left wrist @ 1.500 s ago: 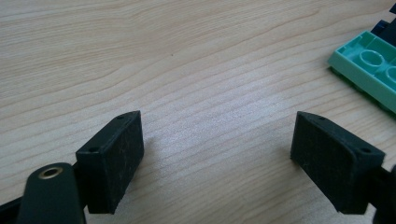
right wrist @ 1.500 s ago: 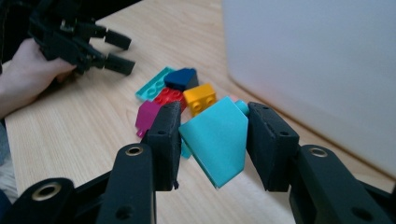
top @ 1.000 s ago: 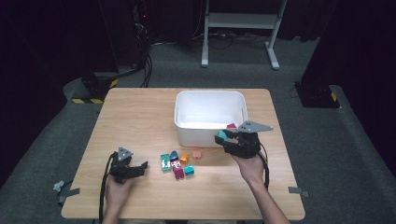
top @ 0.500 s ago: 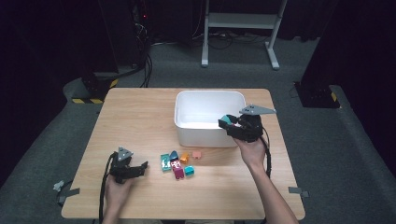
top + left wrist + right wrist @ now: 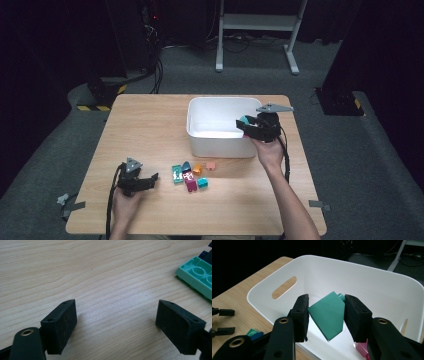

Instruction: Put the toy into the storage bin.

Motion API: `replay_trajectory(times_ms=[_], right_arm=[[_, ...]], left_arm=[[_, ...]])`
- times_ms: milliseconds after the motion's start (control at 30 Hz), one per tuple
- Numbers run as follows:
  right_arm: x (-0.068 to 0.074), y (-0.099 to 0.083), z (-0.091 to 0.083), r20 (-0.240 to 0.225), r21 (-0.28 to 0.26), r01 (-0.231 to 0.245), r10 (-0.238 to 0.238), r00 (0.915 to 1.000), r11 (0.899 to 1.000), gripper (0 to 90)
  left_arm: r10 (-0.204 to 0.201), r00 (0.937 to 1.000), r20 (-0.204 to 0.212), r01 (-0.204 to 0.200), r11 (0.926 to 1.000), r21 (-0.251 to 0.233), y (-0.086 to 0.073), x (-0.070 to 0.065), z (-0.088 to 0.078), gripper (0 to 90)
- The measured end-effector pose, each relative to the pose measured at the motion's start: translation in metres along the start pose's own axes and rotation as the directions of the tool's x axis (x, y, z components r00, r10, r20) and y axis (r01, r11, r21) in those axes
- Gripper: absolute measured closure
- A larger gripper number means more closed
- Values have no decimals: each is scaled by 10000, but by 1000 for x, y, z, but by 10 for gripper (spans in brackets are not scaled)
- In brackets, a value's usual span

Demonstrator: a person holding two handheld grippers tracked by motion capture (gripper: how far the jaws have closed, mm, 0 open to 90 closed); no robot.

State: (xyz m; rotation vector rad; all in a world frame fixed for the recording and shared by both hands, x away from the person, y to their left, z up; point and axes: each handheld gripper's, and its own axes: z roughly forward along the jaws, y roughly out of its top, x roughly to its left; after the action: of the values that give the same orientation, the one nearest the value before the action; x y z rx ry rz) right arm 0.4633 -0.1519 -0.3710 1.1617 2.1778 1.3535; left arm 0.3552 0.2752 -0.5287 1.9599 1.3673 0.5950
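My right gripper is shut on a teal sloped brick and holds it over the inside of the white bin. From above, that right gripper hangs at the right wall of the white bin, the teal brick just peeking out. My left gripper stands open low over bare wood, nothing between its pads; in the high view the left gripper rests near the front left of the table. A mint green plate brick lies to its right. Several small bricks cluster at the table's middle front.
A pink brick lies on the bin floor under my right jaws. An orange brick sits apart from the cluster. Wooden table has free room at its left half. A metal stand is on the floor behind.
My right gripper has carried the teal brick up and toward the bin, from beside its front right corner to over its right side. The left gripper has stayed still.
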Motion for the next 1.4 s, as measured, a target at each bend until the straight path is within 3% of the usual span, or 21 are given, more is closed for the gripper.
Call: replay_trajectory(times_ms=[267,333,367,533,933,1133,1233,1400], right_arm=[[-9,-2,12,315,228,-225,218,9993,9995,561],[-11,-3,14,345,347,-312,300,9990,9989,548],[-13,-5,18,382,526,-427,407,9984,9977,495],[-13,-6,19,490,586,-507,479,9976,9970,470],[-1,-8,2,381,217,44,-52,9993,9998,481],[6,-10,1,133,193,228,-230,9996,9996,492],[11,-14,-3,-284,-285,356,-365,9989,9990,479],[16,-16,-8,-613,-412,491,-516,9968,9979,468]], left_arm=[[-7,10000,0,7,10000,-5,0,0,0,173],[-6,10000,1,6,10000,-5,0,0,0,173],[-6,10000,0,6,10000,-6,0,0,0,173],[4,10000,0,-4,10000,0,0,0,0,173],[-15,10000,-2,15,10000,-10,0,0,0,173],[-14,10000,0,14,10000,-10,0,0,0,173],[-1,10000,0,1,10000,-6,0,0,0,173],[-11,10000,3,11,10000,-9,0,0,0,174]])
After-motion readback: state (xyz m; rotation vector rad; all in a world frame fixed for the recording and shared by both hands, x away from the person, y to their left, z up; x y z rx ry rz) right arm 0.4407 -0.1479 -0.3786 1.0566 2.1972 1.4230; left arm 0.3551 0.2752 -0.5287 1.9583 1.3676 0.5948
